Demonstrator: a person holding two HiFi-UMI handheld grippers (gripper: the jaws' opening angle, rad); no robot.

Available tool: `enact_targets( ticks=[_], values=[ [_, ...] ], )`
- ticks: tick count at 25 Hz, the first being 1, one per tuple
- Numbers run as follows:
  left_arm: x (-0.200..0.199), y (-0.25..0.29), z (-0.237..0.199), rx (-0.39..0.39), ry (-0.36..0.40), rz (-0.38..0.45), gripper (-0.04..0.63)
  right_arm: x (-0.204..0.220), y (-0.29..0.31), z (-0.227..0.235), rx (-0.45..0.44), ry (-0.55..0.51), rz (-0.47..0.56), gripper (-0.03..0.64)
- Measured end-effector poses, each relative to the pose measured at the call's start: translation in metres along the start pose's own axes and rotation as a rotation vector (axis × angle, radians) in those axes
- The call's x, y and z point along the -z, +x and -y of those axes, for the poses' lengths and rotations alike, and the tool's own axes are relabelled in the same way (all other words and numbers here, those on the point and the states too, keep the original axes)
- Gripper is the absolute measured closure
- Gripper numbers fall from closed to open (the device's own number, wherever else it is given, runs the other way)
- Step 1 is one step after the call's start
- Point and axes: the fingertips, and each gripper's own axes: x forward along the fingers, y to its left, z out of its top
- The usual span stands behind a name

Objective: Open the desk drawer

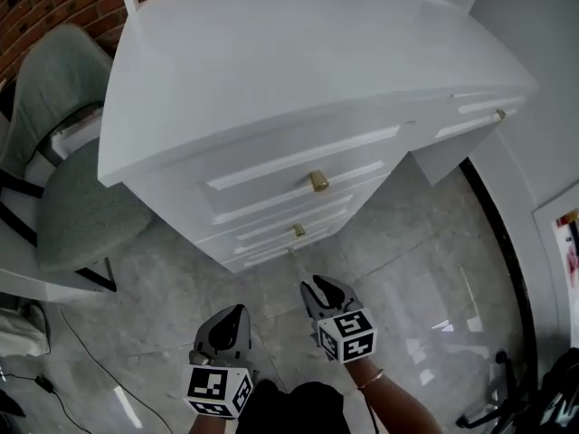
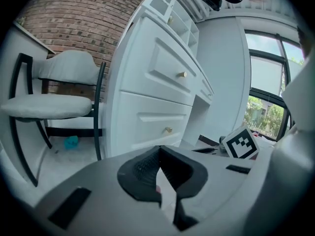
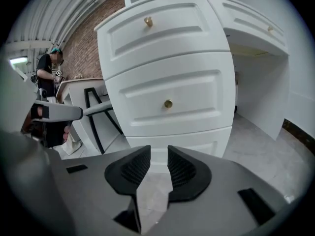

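Note:
The white desk (image 1: 271,52) has a stack of shut drawers with gold knobs: the top knob (image 1: 318,181) and a lower knob (image 1: 298,231). Both grippers hang low over the floor in front of the stack, apart from it. My left gripper (image 1: 235,315) points at the drawers, and its tips meet with nothing between them (image 2: 159,151). My right gripper (image 1: 314,287) stands open with an empty gap (image 3: 159,149). In the right gripper view it faces the middle drawer's knob (image 3: 168,103), with the top knob (image 3: 148,21) above. The left gripper view shows two knobs (image 2: 182,74), (image 2: 169,130).
A grey-green chair (image 1: 72,197) with black legs stands left of the desk. The knee space opens right of the drawer stack (image 1: 434,165), with another knobbed drawer (image 1: 498,115) above it. A cable (image 1: 81,360) lies on the marble floor. A person (image 3: 49,73) stands far behind.

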Motion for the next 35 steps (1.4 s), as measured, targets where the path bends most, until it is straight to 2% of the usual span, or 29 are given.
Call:
enact_targets(
  ticks=[8,14,19,27,35],
  values=[
    [0.050,0.041,-0.023,-0.004,0.017,0.036,0.586,0.050,0.071,0.021,0.016,-0.053,-0.013,0.514],
    [0.074,0.058,-0.040,-0.015,0.040,0.055,0.586,0.070,0.115,0.046,0.052,-0.082,-0.017,0.505],
    [0.087,0.066,-0.048,-0.014,0.051,0.059,0.586,0.083,0.145,0.063,0.068,-0.103,-0.050,0.480],
    [0.098,0.070,-0.055,-0.012,0.054,0.048,0.586,0.095,0.170,0.065,0.066,-0.120,-0.103,0.474],
    [0.100,0.071,-0.052,-0.006,0.071,0.036,0.586,0.097,0.176,0.067,0.090,-0.174,-0.138,0.533]
  ],
)
